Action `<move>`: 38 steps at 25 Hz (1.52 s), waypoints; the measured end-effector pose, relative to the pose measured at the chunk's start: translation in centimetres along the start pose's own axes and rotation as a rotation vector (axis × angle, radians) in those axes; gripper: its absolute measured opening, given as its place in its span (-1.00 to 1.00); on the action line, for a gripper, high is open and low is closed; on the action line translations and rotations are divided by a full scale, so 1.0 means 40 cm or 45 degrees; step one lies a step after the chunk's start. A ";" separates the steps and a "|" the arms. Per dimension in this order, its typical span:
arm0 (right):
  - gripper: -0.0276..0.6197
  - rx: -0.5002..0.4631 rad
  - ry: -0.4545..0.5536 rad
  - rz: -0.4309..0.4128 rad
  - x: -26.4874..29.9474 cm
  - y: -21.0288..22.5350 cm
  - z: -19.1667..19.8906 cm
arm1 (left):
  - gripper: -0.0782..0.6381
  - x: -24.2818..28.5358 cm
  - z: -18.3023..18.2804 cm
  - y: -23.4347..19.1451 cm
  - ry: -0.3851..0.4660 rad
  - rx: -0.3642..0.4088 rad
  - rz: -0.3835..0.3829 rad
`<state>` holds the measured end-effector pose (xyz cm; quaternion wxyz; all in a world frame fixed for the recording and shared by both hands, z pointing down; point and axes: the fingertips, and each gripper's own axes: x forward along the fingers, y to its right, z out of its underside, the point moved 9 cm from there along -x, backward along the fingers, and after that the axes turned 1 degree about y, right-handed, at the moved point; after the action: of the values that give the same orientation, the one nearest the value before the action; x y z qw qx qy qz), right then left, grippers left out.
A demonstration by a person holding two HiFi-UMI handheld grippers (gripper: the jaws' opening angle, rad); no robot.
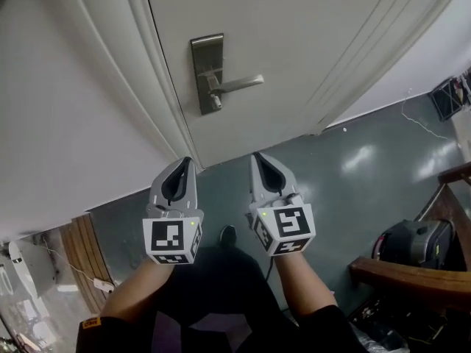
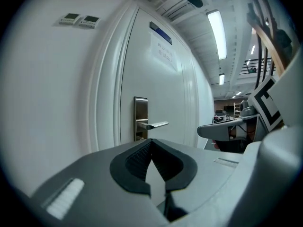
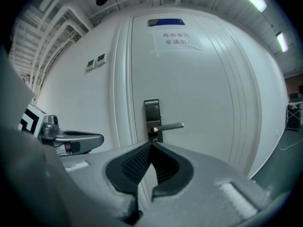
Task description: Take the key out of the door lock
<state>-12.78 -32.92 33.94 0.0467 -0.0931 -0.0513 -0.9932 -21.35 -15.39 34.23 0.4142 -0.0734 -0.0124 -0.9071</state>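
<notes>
Under door handle (image 1: pixel 237 84), key (image 1: pixel 215 103), well apart, left tool (image 1: pixel 185 162), right tool (image 1: pixel 257 157), both closed

red print on the door's (image 3: pixel 199 103) paper notice (image 3: pixel 176 38) reads 库房重地, 非请勿入.

Ceiling strip lights (image 2: pixel 217 32) at upper right light everything evenly, the floor (image 1: pixel 360 157) shows glare, and both gripper views warp, darkening at corners.

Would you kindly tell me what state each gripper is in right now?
Left gripper: closed, holding nothing.
Right gripper: closed, holding nothing.
</notes>
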 end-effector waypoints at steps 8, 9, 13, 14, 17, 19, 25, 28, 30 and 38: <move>-0.82 0.185 -0.140 -0.316 0.224 0.048 0.016 | -0.73 0.082 -0.002 -0.063 -0.017 0.008 -0.257; -0.80 0.215 -0.153 -0.332 0.248 0.055 0.019 | -0.73 0.091 -0.005 -0.070 -0.012 0.010 -0.271; -0.76 0.366 -0.201 -0.387 0.335 0.081 0.038 | -0.73 0.111 -0.009 -0.096 0.002 0.028 -0.336; -0.75 0.414 -0.215 -0.403 0.354 0.087 0.044 | -0.73 0.111 -0.007 -0.102 0.001 0.037 -0.354; -0.70 0.555 -0.252 -0.440 0.402 0.101 0.063 | -0.73 0.109 -0.002 -0.114 -0.008 0.054 -0.391; -0.64 0.637 -0.285 -0.458 0.429 0.107 0.080 | -0.73 0.106 0.002 -0.117 -0.014 0.054 -0.403; -0.60 0.898 -0.368 -0.523 0.496 0.110 0.116 | -0.73 0.111 0.015 -0.118 -0.020 0.033 -0.426; -0.60 1.010 -0.378 -0.567 0.522 0.113 0.127 | -0.73 0.123 0.023 -0.116 -0.032 0.031 -0.431; -0.60 1.055 -0.381 -0.591 0.533 0.114 0.128 | -0.73 0.128 0.027 -0.112 -0.040 0.032 -0.432; -0.79 1.236 -0.368 -0.618 0.559 0.125 0.132 | -0.73 0.131 0.029 -0.099 -0.056 0.030 -0.428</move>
<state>-33.21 -39.13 43.80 -0.1531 -0.1817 -0.5283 -0.8151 -27.55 -16.62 36.26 0.2570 -0.0852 -0.0441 -0.9616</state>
